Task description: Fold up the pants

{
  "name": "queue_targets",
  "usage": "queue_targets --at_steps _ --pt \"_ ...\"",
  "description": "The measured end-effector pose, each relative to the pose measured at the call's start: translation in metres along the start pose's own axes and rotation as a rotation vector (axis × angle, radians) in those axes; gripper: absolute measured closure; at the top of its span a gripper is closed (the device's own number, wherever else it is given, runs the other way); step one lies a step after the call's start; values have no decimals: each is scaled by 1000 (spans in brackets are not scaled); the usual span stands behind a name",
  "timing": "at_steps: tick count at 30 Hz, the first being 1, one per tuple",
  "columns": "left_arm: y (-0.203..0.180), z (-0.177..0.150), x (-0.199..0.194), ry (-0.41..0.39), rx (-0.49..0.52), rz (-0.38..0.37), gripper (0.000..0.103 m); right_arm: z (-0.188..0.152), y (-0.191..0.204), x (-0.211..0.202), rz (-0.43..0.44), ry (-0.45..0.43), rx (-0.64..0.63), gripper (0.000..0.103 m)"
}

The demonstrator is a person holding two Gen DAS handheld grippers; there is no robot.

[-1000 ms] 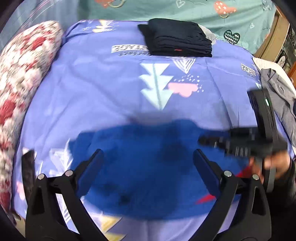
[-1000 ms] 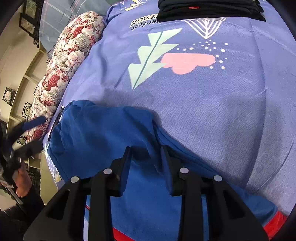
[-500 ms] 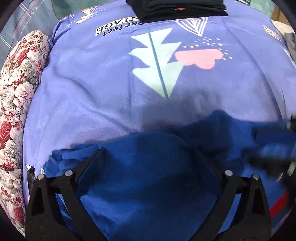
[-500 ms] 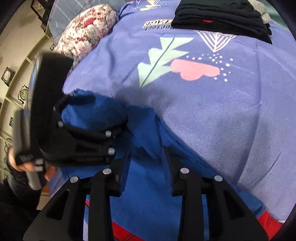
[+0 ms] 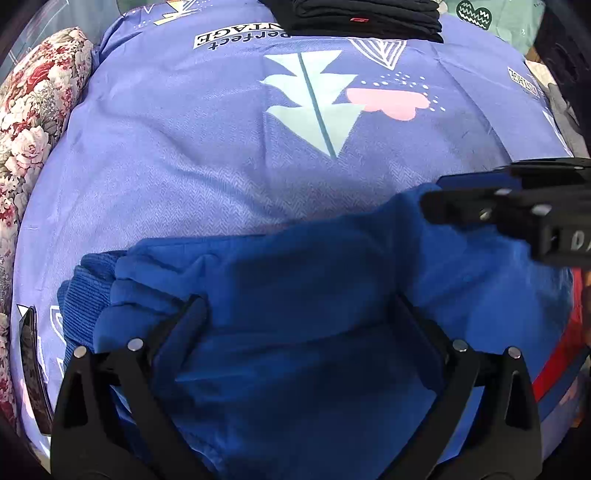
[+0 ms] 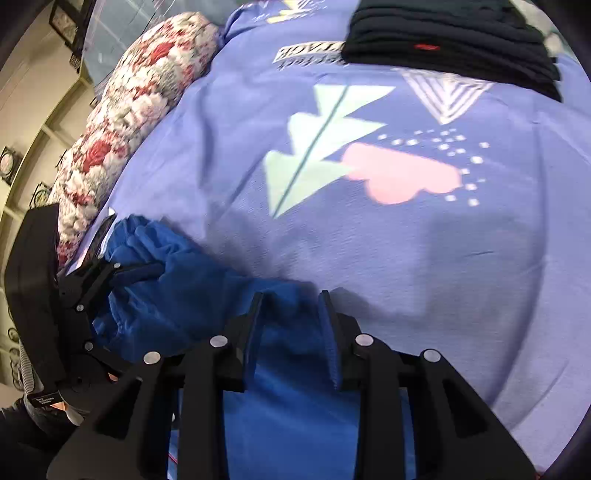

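Lying across the near part of the bed point(image 5: 184, 155), the blue pants point(image 5: 295, 295) run with their long axis left to right. Their ribbed end point(image 5: 85, 291) points left toward the floral pillow point(image 5: 33, 110), and a red stripe point(image 5: 557, 354) shows at the right end. The left gripper point(image 5: 301, 314) hangs over the middle of the pants with its fingers point(image 5: 192, 314) spread wide and nothing between them, the tips touching or just above the cloth. The right gripper point(image 6: 290, 314) sits at the far edge of the pants, toward their right end, fingers point(image 6: 327, 314) narrowed around a raised fold of blue cloth; whether they press it tight I cannot tell. In the right wrist view the left gripper point(image 6: 122, 271) appears at the left, over the bunched ribbed end. A stack of dark folded clothes point(image 5: 354, 18) rests at the far side of the bed, well apart from the pants.
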State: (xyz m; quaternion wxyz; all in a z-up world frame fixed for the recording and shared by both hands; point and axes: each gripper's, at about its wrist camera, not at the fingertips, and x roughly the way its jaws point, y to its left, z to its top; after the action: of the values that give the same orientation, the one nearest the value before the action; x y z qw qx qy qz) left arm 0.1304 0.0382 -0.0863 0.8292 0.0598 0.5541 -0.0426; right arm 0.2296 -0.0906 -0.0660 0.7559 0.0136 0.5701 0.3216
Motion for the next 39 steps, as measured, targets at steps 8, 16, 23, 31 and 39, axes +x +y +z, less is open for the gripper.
queue_targets --at_steps 8,16,23,31,39 --pt "2 -11 -8 6 -2 -11 3 2 9 12 34 72 -56 93" --pt "3 -27 -19 3 8 -13 4 -7 9 3 17 32 -82 95" --pt "10 -28 -17 0 -25 -60 4 11 28 -5 -144 -79 -166 96" --pt "13 -26 -31 -2 -51 -87 4 13 0 -6 -243 -135 -111 91" --pt "44 -28 -81 -117 -142 -144 4 -19 -19 -41 -80 -110 11 87"
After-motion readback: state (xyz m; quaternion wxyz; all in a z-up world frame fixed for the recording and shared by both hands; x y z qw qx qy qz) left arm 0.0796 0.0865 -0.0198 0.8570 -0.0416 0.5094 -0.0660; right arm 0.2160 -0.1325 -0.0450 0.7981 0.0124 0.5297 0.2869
